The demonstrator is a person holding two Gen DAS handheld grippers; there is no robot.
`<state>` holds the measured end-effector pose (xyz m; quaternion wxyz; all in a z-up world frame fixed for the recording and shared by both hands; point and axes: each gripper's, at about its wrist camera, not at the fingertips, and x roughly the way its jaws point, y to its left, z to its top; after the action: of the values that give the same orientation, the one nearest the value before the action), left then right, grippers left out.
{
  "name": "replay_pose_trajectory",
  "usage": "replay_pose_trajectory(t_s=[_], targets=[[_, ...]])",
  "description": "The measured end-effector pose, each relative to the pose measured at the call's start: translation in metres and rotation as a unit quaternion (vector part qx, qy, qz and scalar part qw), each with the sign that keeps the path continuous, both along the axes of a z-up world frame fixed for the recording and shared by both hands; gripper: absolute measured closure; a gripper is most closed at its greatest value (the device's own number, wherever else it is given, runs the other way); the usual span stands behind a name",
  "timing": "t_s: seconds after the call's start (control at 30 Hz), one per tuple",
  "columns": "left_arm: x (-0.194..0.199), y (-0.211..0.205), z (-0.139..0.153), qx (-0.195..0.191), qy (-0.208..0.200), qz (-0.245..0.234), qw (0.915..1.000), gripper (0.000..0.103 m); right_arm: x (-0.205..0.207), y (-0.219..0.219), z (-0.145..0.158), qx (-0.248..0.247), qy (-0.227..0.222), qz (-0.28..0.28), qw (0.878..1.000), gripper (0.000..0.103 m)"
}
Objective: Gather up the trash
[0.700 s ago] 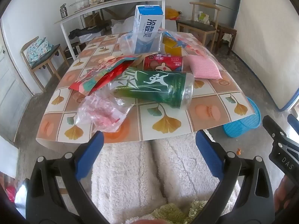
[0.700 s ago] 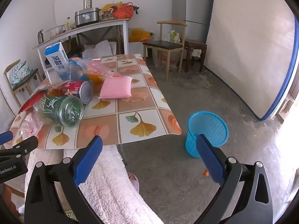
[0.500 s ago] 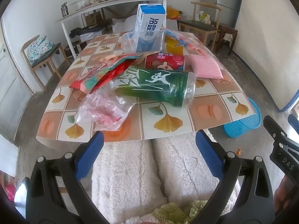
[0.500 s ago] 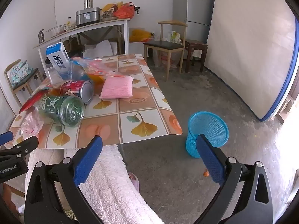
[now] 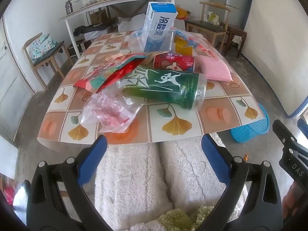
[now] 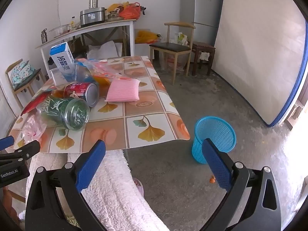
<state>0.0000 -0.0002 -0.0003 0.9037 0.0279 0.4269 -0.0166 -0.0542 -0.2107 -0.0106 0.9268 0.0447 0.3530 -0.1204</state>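
Note:
Trash lies on the tiled table [image 5: 177, 125]: a green plastic bottle [image 5: 163, 88] on its side, a red can [image 5: 173, 63], a crumpled clear-and-pink bag [image 5: 109, 111], a red snack wrapper [image 5: 107, 75], a blue-and-white milk carton [image 5: 159, 25] and a pink pad [image 5: 215, 69]. A blue mesh bin [image 6: 213, 136] stands on the floor right of the table. My left gripper [image 5: 152, 144] is open and empty, in front of the table's near edge. My right gripper [image 6: 154, 150] is open and empty, near the table's right corner.
White fleece-clad legs [image 5: 154, 182] fill the space under both grippers. Wooden chairs [image 6: 173, 48] and a stool stand behind the table, a side table with pots [image 6: 92, 23] at the back wall, a chair with a cushion [image 5: 44, 48] at the left.
Both grippers have barely shifted; the left view has edged slightly closer to the table. Nothing was taken hold of or let go.

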Motion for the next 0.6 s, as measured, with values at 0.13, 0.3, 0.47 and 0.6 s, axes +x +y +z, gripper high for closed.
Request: replay_pose_trajectory(t_s=[0.13,0.3,0.47,0.6], targets=[[-0.0015,0.0009,-0.0003,0.000,0.000,-0.001,1.0000,0.008,-0.0031,0.0111,0.0016,-0.001,0.000,0.000,1.000,0.005],[-0.0022,0.0029,-0.0004,-0.001,0.001,-0.001,1.0000,0.008,-0.0008,0.0101,0.0013,-0.002,0.000,0.000,1.000,0.005],[-0.0031,0.0057,-0.0017,-0.002,0.001,0.000,1.0000,0.008,0.0009,0.0079,0.0022,-0.003,-0.002,0.005,1.000,0.005],[-0.0029,0.0063,-0.0015,-0.003,0.002,0.000,1.0000,0.008,0.0008,0.0087,0.0027,-0.003,-0.003,0.006,1.000,0.005]])
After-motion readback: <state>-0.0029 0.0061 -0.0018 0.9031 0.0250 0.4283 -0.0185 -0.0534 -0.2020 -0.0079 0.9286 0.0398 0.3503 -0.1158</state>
